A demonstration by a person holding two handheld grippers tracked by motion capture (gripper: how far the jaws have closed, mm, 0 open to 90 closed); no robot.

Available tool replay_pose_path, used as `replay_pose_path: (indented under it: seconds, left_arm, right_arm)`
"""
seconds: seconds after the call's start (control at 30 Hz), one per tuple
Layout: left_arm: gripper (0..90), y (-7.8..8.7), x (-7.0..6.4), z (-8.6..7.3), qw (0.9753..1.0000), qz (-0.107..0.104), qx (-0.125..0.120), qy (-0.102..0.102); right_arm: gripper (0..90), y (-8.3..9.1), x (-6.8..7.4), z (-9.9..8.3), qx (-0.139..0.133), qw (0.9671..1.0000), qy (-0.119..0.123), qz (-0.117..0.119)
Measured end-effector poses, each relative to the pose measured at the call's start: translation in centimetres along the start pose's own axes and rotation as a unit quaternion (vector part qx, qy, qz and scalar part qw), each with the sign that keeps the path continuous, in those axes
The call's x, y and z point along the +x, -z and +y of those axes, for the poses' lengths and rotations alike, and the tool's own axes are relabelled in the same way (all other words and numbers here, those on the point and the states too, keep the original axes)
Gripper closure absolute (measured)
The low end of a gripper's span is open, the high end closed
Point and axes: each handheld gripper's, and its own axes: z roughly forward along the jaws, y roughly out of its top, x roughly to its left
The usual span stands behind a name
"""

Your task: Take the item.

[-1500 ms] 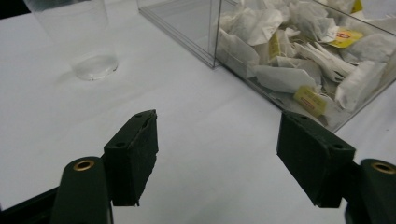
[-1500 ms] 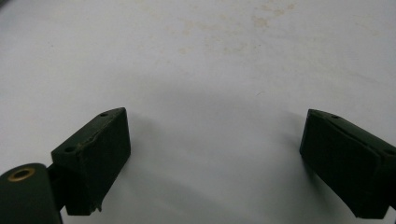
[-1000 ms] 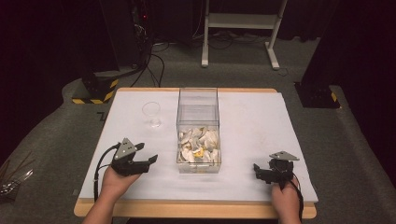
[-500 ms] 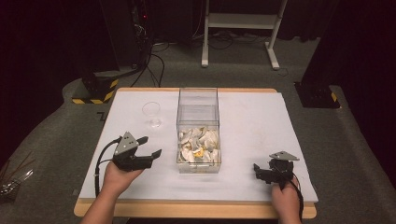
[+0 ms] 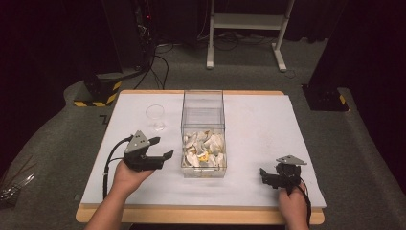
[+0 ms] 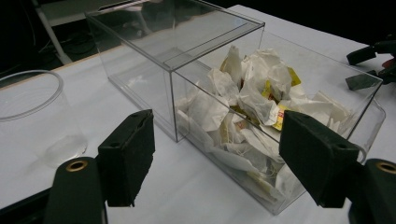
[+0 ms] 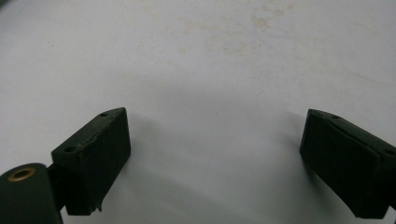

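- Between the two grippers on the white table (image 5: 258,120) stands one clear plastic box (image 5: 203,132), its near half heaped with crumpled white tea bags (image 5: 203,151), too many and too tangled to count.
- One empty clear glass (image 5: 155,117) stands beyond the left gripper's fingers, apart from the box.
- Two grippers are in hand: the left gripper (image 5: 160,148) hovers just beside the box's left wall, jaws spread wide and holding nothing.
- Seen along the left fingers (image 6: 127,156), the box's near corner and the tea bags lie ahead, between them, not touched; the glass sits off to their left.
- Well apart, to the box's right, the right gripper (image 5: 267,176) sits low over bare table, its fingers (image 7: 95,156) wide and empty.
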Motion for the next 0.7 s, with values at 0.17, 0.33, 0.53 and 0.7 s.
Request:
replay_pose_path:
  seconds: [0.17, 0.33, 0.53, 0.7]
  left_arm:
    - [27.3, -0.4, -0.3, 0.6, 0.9999, -0.010, -0.003, -0.002]
    - [27.5, -0.9, -0.5, 1.0, 0.9998, -0.019, -0.005, 0.001]
    - [27.5, -1.9, -0.9, 1.6, 0.9996, -0.028, 0.000, -0.005]
    - [27.4, -2.5, -1.2, 2.0, 0.9993, -0.038, -0.001, -0.005]
  right_arm:
    - [8.7, 0.0, 0.0, 0.0, 0.000, 1.0000, 0.000, 0.001]
    - [8.7, 0.0, 0.0, 0.0, 0.000, 1.0000, 0.000, 0.000]
    - [8.7, 0.0, 0.0, 0.0, 0.000, 1.0000, 0.000, 0.001]
    - [8.7, 0.0, 0.0, 0.0, 0.000, 1.0000, 0.000, 0.001]
